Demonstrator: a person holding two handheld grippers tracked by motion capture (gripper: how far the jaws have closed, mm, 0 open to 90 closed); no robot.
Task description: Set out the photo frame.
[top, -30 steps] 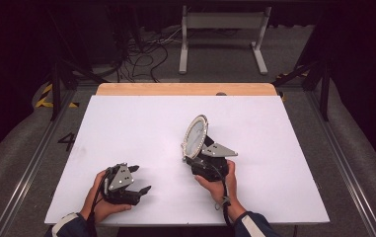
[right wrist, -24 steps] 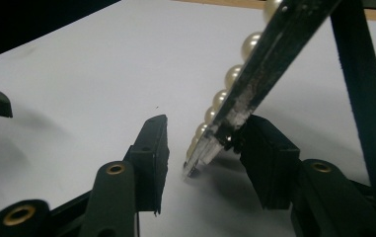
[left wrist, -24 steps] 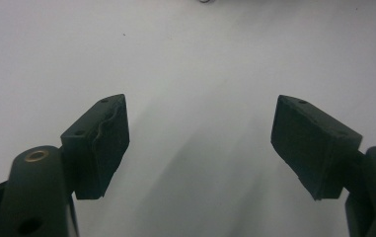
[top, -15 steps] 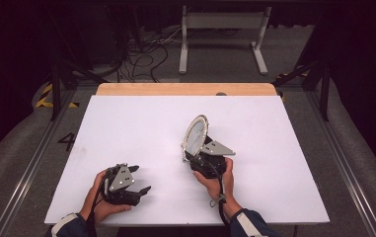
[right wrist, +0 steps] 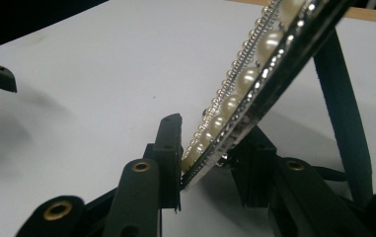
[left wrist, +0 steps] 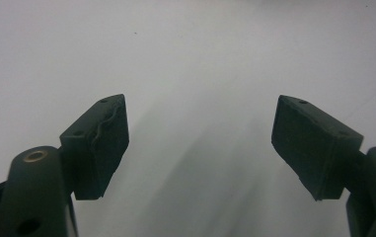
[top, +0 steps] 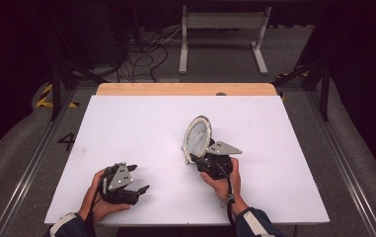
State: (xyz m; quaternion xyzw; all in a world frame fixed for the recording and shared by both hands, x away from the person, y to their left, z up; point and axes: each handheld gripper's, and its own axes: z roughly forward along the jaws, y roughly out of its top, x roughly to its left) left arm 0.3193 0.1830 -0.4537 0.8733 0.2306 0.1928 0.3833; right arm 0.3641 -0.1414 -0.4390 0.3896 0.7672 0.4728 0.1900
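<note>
My right tool (top: 201,159) has its jaws on the lower rim of the oval picture frame (top: 197,137), and they have just been closing: in the right gripper view one pad sits against the pearl-beaded front of the frame (right wrist: 254,74) and the other against its dark back, so I judge the rim pinched between them. The frame stands tilted near the middle of the white table (top: 126,123), slightly to my right, its long axis running up and away from my right hand (top: 222,180), with its back strut (right wrist: 341,108) reaching down to the table behind it.

My left tool (top: 126,180) rests near the table's front edge, well apart from the frame and down-left of it. Its jaws stand wide open with nothing but bare table between the pads (left wrist: 101,143).

So the right hand is the near one, directly below the frame's bottom end. Any lift or lay-down turns on that: the weight sits above and beyond my grip, so the frame may pivot in the pads.
</note>
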